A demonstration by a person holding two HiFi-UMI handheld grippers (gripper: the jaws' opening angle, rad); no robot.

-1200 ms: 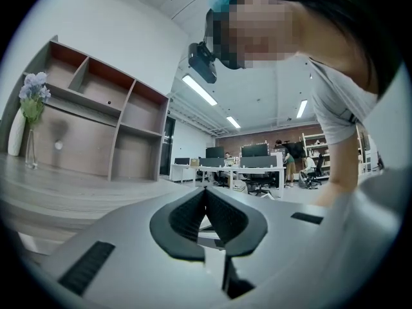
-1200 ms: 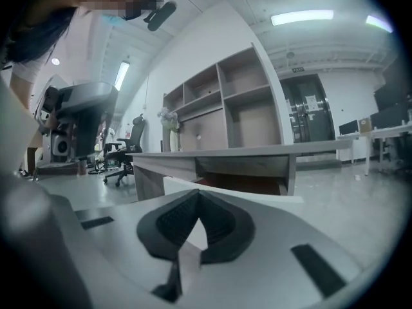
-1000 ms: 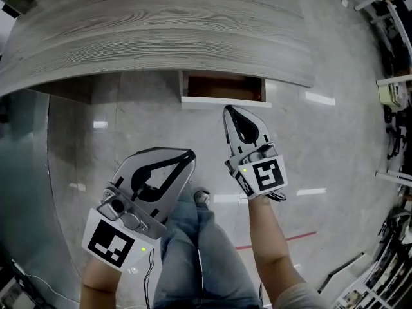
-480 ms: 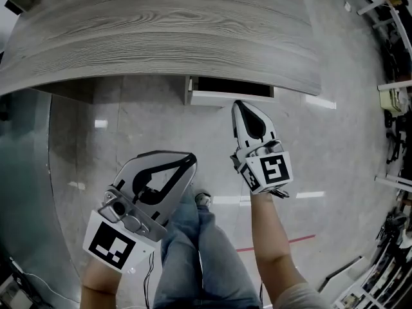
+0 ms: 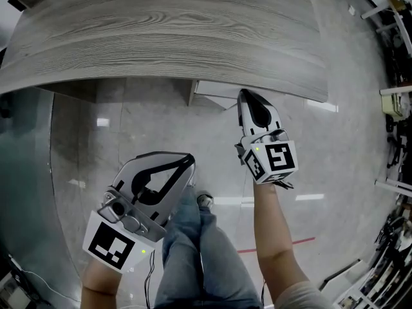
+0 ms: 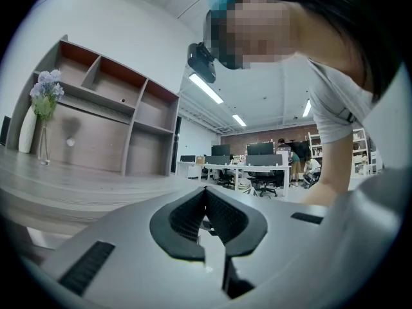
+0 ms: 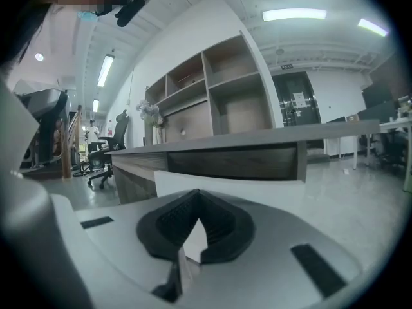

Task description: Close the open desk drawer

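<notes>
The drawer (image 5: 214, 89) shows only as a narrow white front sticking out from under the grey wood desk's (image 5: 161, 31) front edge; none of its inside can be seen. My right gripper (image 5: 243, 95) is shut, with its tips against the right part of that white front. In the right gripper view the drawer front (image 7: 257, 187) fills the space just beyond the shut right gripper (image 7: 196, 197), under the desk top (image 7: 257, 139). My left gripper (image 5: 189, 158) hangs shut and empty over the floor, well short of the desk; the left gripper (image 6: 206, 193) points along the desk top (image 6: 58, 188).
The person's legs in jeans (image 5: 199, 250) and a shoe (image 5: 202, 199) stand on the glossy grey floor between the grippers. A shelf unit (image 7: 212, 102) and a vase of flowers (image 6: 42, 111) stand at the back of the desk. Office chairs (image 7: 103, 153) are off to the side.
The drawer has slid in under the desk: its dark inside no longer shows. My right gripper moved forward with its front. The left gripper stayed put.
</notes>
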